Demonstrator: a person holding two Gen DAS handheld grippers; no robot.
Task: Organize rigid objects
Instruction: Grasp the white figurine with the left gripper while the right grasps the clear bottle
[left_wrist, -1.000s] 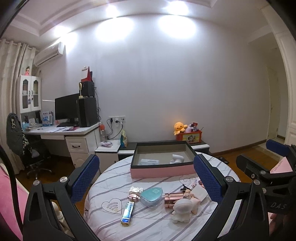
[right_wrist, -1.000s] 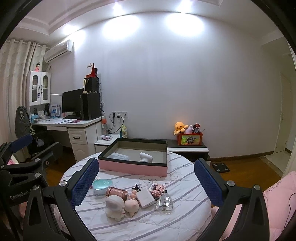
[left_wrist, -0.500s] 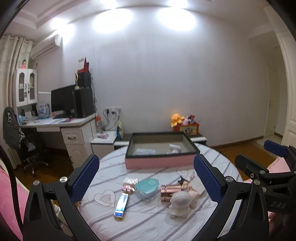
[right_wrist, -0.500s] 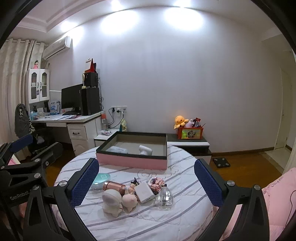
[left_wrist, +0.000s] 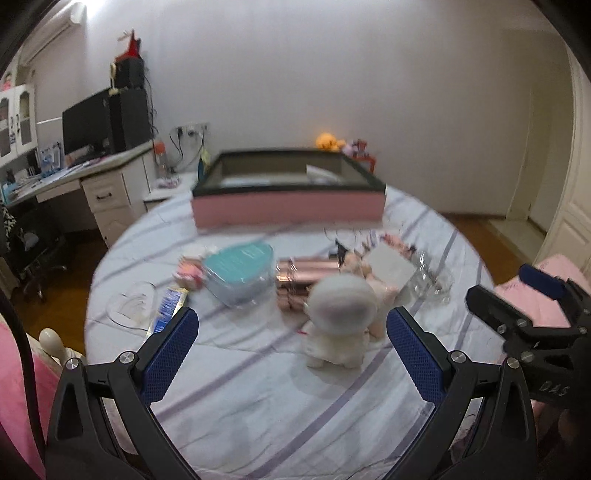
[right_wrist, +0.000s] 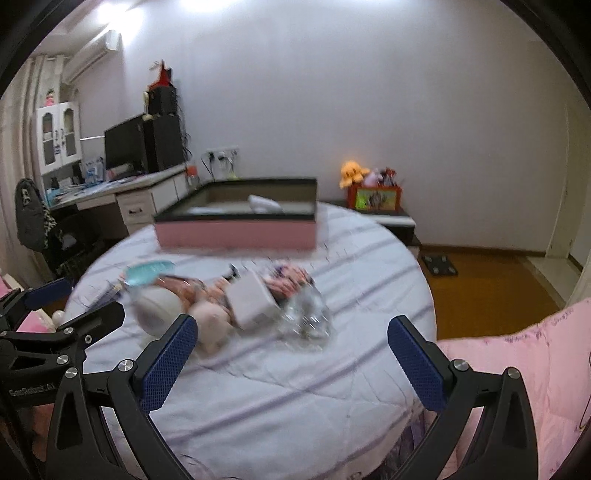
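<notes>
Two items only, seemingly, inside box (left_wrist: 288, 206) at upper centre; figurine (left_wrist: 338, 325), teal case (left_wrist: 240, 275), bottle (right_wrist: 306, 314) unsorted mid-frame on bed (left_wrist: 258, 387); left tool (left_wrist: 291, 354), right tool (right_wrist: 291, 354) spread, empty.

Round table (left_wrist: 258, 387), box (left_wrist: 288, 206) at its far side, heart-shaped case (left_wrist: 240, 269) left of tumbler (left_wrist: 303, 273), figurine (left_wrist: 340, 321) in front, glass bottle (right_wrist: 306, 317) rightmost

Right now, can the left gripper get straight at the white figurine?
Probably yes. The left gripper is open, and the white figurine stands just ahead between its fingers' line, nothing in front, though a pink doll crowds its far side.
</notes>
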